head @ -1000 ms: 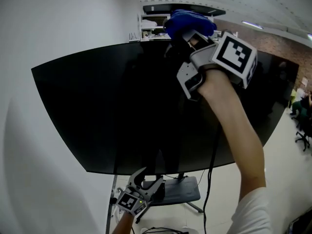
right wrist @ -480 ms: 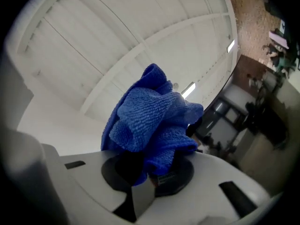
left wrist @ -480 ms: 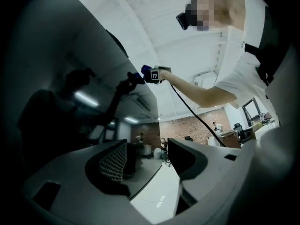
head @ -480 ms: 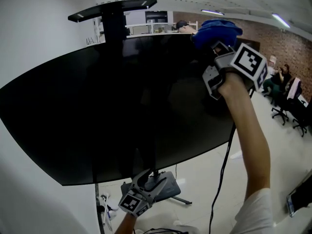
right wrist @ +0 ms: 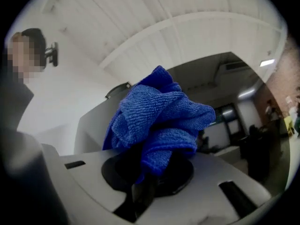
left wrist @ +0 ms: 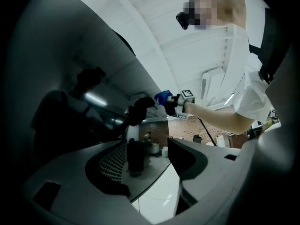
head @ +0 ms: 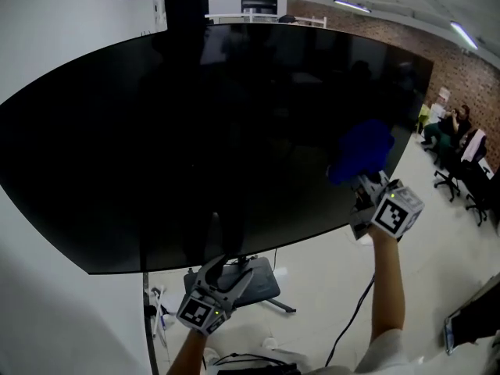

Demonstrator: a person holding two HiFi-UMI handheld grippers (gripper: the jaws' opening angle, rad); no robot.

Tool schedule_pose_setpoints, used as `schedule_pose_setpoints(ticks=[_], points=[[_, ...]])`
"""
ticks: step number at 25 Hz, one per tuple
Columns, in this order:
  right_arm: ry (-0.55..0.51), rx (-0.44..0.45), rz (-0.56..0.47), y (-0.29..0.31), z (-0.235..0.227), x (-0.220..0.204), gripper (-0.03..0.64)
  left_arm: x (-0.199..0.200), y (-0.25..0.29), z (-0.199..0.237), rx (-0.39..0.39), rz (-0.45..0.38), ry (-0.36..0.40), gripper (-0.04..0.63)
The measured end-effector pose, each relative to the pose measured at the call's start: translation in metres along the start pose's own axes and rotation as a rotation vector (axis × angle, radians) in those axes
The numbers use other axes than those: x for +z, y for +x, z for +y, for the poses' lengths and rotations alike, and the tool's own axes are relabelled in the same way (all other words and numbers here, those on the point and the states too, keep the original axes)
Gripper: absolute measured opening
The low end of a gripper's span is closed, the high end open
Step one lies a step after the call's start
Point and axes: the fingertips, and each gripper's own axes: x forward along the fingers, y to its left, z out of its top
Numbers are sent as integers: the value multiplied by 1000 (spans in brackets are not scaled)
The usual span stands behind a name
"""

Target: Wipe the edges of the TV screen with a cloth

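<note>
The big black TV screen (head: pixel 195 131) fills the head view on its stand. My right gripper (head: pixel 361 180) is shut on a bunched blue cloth (head: pixel 360 151), pressed against the screen's lower right part, just above the bottom edge. In the right gripper view the cloth (right wrist: pixel 157 118) bulges out of the shut jaws of my right gripper (right wrist: pixel 147 175). My left gripper (head: pixel 225 273) hangs open and holds nothing below the screen's bottom edge. The left gripper view looks up along the left gripper (left wrist: pixel 149 154) at the dark screen (left wrist: pixel 70 102), the cloth (left wrist: pixel 162 96) small in the distance.
The stand's grey base (head: pixel 258 281) sits on the floor under the screen, and its black post (head: pixel 184 6) rises behind. A black cable (head: pixel 353 312) hangs beside my right arm. Office chairs (head: pixel 465 174) and seated people are at the far right by a brick wall.
My right gripper has carried the cloth from the screen's top edge down to its lower right part. The left gripper stays low under the screen.
</note>
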Motion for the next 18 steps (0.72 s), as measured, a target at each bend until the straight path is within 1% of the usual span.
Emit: schedule_pose_setpoints(ticks=[2,3,4,6,7,8,10,12,14,15,16,18], points=[[-126,99,113,-9,28,-70,71,-7,-11,9,63,30,8,252],[-181,125,173,-13,43,-107,71,-11,-18,13,96,41,1,250],[-206,141,225,-17,58,-143,71,-15,-25,20,128,47,-10,250],[-186,172,290,-23,91,-204,69,-27,-42,37,184,47,-11,252],[-169,185,308,-24,110,-227,69,-31,-49,44,206,49,-2,250],[-154,186,319,-25,127,-244,69,-34,-54,49,224,56,7,250],[-122,159,316,-21,145,-272,69,-36,-60,59,261,72,14,250],[-55,123,299,-15,153,-298,69,-39,-65,66,303,86,15,252],[9,93,289,-11,162,-321,66,-53,-78,74,347,108,35,250],[16,91,281,-8,169,-328,66,-60,-87,79,366,116,44,251],[13,100,269,-4,180,-332,64,-65,-97,85,383,119,36,252],[14,132,250,7,203,-326,61,-65,-111,96,414,113,-3,250]])
